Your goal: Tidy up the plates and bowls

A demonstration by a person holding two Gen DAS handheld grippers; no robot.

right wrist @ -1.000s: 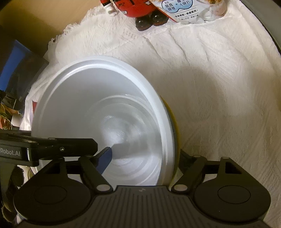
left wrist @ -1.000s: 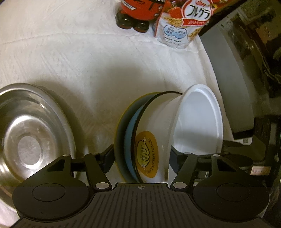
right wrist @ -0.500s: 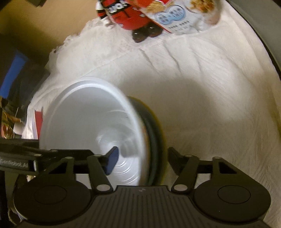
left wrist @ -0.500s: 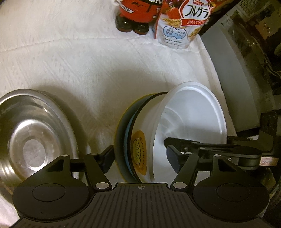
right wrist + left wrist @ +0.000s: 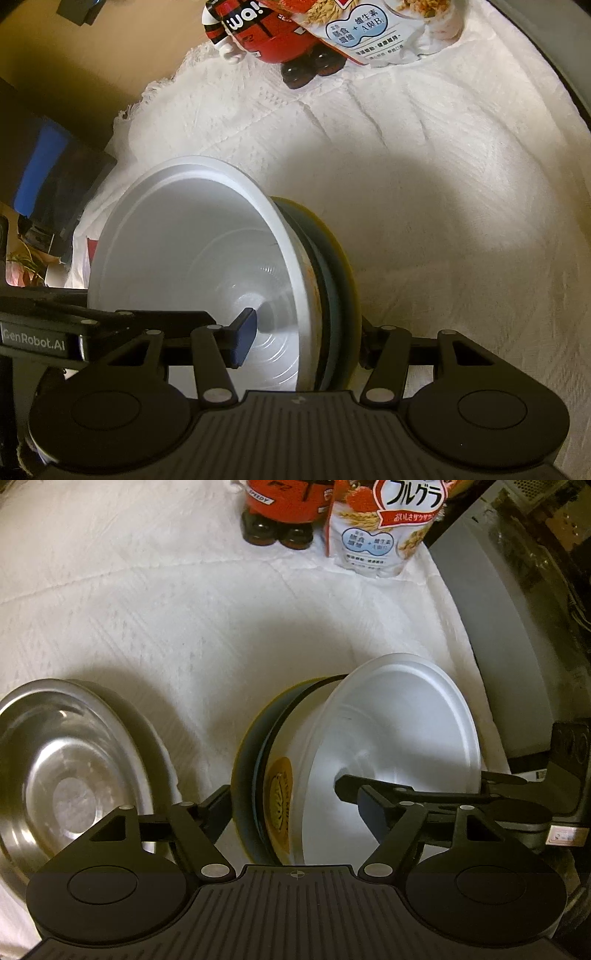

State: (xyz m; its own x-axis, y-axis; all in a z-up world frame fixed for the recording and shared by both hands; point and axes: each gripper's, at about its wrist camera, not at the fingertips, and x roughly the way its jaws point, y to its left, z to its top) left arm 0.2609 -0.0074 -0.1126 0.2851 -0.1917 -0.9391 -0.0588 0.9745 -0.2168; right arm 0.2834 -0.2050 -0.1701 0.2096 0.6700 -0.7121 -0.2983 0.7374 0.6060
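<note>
Right tongs (image 5: 303, 339) pinch bowl stack (image 5: 207, 280), I hold it tipped; left tongs (image 5: 295, 808) just spreading, maybe letting go, for steel bowl (image 5: 70, 771).

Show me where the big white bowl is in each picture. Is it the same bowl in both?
Left wrist view: the white bowl sits right of centre, tipped on its side, its opening facing right.
Right wrist view: the same white bowl sits left of centre, its opening towards the camera.
Shared landmark: the cereal bag stands at the top of both pictures, on the white cloth.
</note>
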